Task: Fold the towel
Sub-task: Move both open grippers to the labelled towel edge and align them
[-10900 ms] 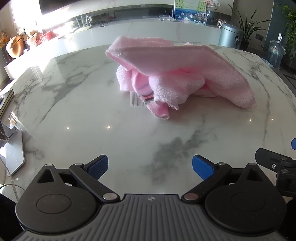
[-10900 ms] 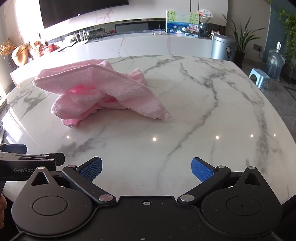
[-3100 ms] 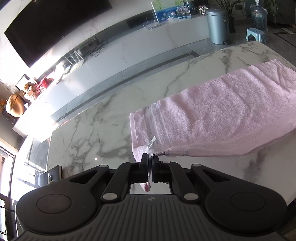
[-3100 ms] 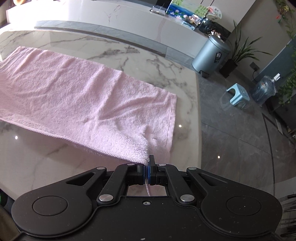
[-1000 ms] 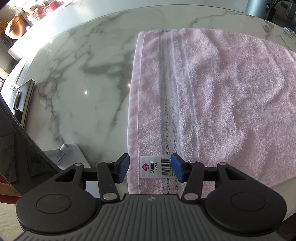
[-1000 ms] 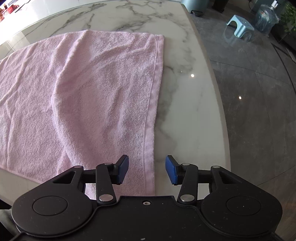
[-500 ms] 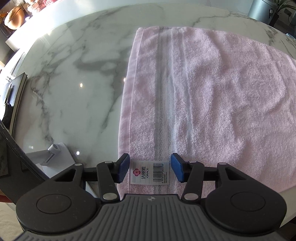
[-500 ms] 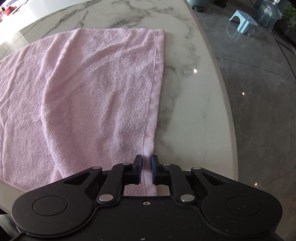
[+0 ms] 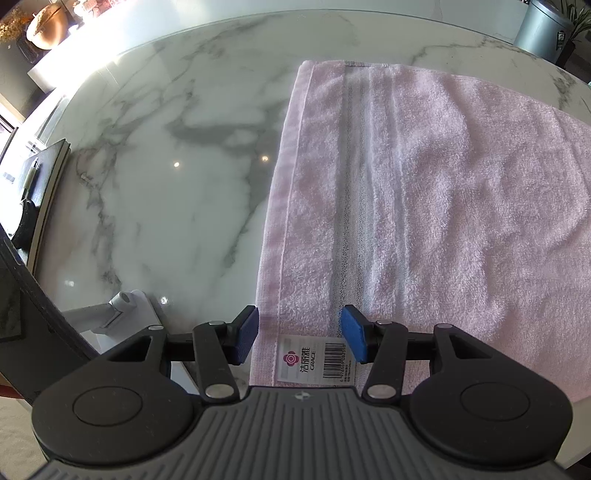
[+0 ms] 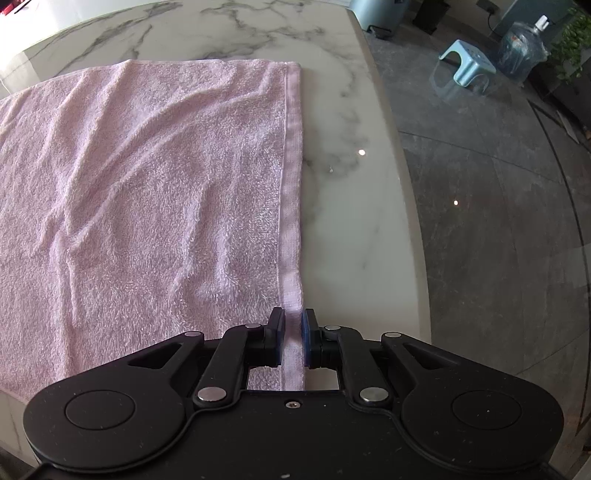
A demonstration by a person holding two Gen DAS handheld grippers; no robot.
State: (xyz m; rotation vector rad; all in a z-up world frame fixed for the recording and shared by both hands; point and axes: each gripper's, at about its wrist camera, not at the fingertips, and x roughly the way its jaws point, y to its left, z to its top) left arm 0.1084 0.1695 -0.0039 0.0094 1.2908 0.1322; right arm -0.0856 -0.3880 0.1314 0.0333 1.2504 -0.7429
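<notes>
A pink towel [image 9: 443, 192] lies spread flat on the marble table [image 9: 177, 192]. My left gripper [image 9: 301, 338] is open, its blue pads either side of the towel's near left corner, where a white barcode label [image 9: 314, 360] lies. In the right wrist view the towel [image 10: 147, 184] spreads to the left. My right gripper [image 10: 293, 341] is shut on the hem [image 10: 291, 229] at the towel's near right corner.
A white stand [image 9: 122, 306] and a dark flat device [image 9: 40, 184] sit at the table's left edge. The table's right edge [image 10: 406, 184] drops to a grey floor with a blue stool [image 10: 467, 61], a water bottle [image 10: 524, 48] and a bin [image 9: 546, 27].
My left gripper has shifted slightly left, still open over the label corner. My right gripper has stayed shut on the right hem since half a second ago.
</notes>
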